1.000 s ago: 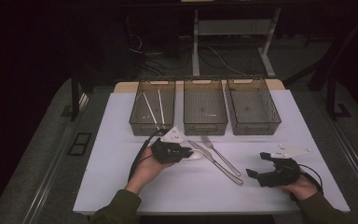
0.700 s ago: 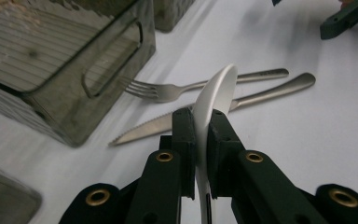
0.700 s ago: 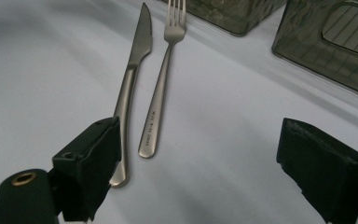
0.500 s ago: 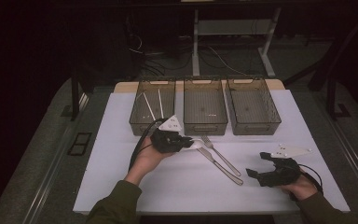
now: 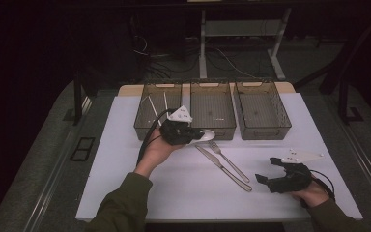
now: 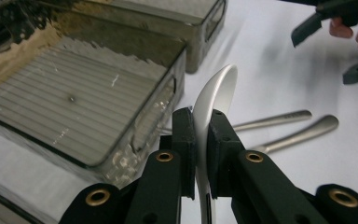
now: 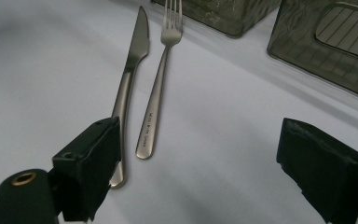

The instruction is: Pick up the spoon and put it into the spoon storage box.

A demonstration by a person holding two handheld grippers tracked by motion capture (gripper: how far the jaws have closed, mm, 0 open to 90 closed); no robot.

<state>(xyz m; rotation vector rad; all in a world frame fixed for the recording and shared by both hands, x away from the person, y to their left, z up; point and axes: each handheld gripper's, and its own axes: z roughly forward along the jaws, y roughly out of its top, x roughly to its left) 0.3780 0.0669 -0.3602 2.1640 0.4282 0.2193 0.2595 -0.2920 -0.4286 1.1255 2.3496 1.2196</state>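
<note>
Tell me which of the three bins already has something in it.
The left bin: two thin white sticks lean inside it. The middle bin and right bin look empty.

Dim room, brightly lit tabletop

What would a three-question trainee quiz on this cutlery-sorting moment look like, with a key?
1. Multiple choice: what does the left gripper hold? A a fork, B a white spoon, C a knife.
2. True or false: the right gripper is shut on the knife.
3. How many bins stand in the row at the back of the white mat?

Key
1. B: the jaws are clamped on the white spoon, near the middle bin.
2. False: its jaws stand wide open; the knife and the fork lie on the mat.
3. Three.
</note>
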